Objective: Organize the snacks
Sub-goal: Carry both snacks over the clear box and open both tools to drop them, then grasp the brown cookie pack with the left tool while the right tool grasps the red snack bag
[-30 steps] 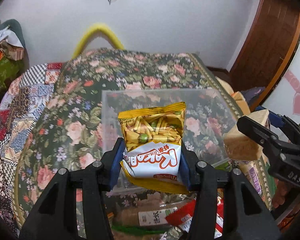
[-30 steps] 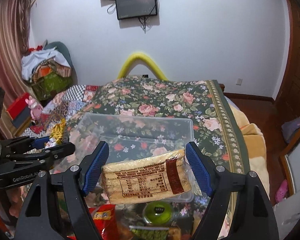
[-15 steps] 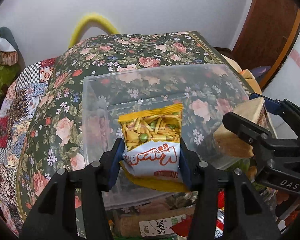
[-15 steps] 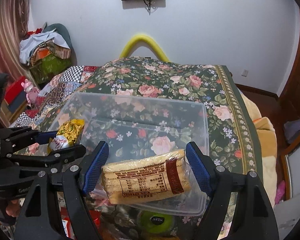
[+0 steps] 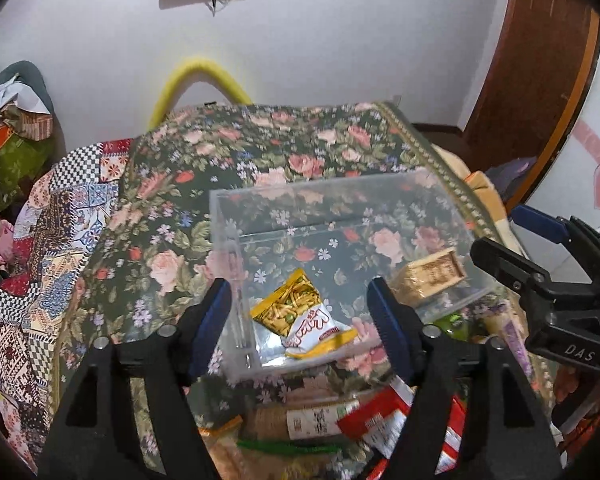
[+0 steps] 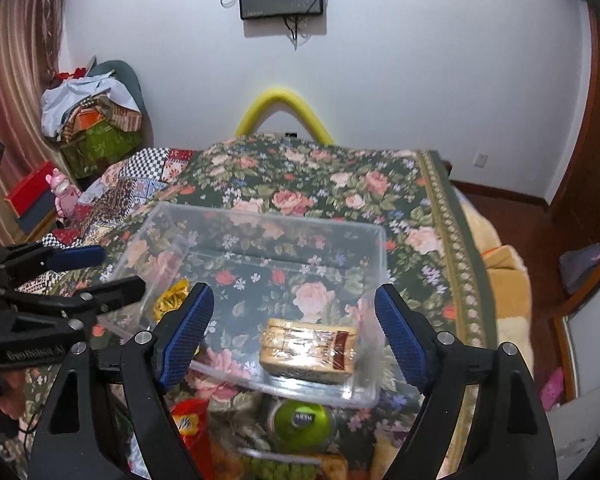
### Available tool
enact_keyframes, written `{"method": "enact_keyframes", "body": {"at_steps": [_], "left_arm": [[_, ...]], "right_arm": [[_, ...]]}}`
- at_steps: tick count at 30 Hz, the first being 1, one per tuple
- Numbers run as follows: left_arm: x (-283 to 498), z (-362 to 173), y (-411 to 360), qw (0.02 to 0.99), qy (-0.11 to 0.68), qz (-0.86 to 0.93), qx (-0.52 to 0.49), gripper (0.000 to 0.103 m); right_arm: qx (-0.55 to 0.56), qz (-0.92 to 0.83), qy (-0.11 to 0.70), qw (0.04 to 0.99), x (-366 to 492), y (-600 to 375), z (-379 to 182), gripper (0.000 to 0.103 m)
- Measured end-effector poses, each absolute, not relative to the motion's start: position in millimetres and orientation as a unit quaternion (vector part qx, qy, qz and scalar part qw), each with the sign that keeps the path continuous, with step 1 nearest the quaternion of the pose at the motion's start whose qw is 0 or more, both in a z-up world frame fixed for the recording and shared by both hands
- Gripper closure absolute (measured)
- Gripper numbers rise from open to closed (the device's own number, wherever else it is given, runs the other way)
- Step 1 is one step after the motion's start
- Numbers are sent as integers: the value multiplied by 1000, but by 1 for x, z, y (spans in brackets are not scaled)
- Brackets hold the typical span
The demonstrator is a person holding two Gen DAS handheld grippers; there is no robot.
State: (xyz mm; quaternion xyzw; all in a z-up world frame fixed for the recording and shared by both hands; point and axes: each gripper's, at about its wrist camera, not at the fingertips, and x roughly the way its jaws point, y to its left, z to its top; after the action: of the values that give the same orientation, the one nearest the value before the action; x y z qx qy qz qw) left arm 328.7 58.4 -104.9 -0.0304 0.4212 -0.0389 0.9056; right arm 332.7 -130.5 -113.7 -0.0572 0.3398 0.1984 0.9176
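A clear plastic bin [image 5: 324, 190] [image 6: 260, 216] stands on the floral-covered table. A yellow and white snack bag [image 5: 302, 316] lies inside it at the near left; it also shows in the right wrist view [image 6: 172, 296]. A wrapped pack of biscuits [image 6: 308, 346] [image 5: 428, 276] lies inside at the near right. My left gripper [image 5: 302, 316] is open and empty above the snack bag. My right gripper [image 6: 292, 334] is open and empty above the biscuit pack.
Several loose snacks lie on the table in front of the bin: a red packet [image 5: 384, 424], a labelled brown pack [image 5: 300, 420], a green round lid [image 6: 300, 420] and a red bag [image 6: 190, 426]. A yellow padded arch [image 6: 284, 108] stands behind the table.
Both grippers opened and let go. The snack bag and the biscuit pack dropped into the bin. Both grippers lifted and pulled back a little.
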Motion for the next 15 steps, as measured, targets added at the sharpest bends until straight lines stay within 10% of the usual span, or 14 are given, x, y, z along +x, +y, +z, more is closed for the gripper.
{"method": "enact_keyframes", "body": {"at_steps": [15], "left_arm": [[228,-86,79,914,400,-45,-41,20]], "right_arm": [[-62,222,314,921,253,-134,-102,17]]}}
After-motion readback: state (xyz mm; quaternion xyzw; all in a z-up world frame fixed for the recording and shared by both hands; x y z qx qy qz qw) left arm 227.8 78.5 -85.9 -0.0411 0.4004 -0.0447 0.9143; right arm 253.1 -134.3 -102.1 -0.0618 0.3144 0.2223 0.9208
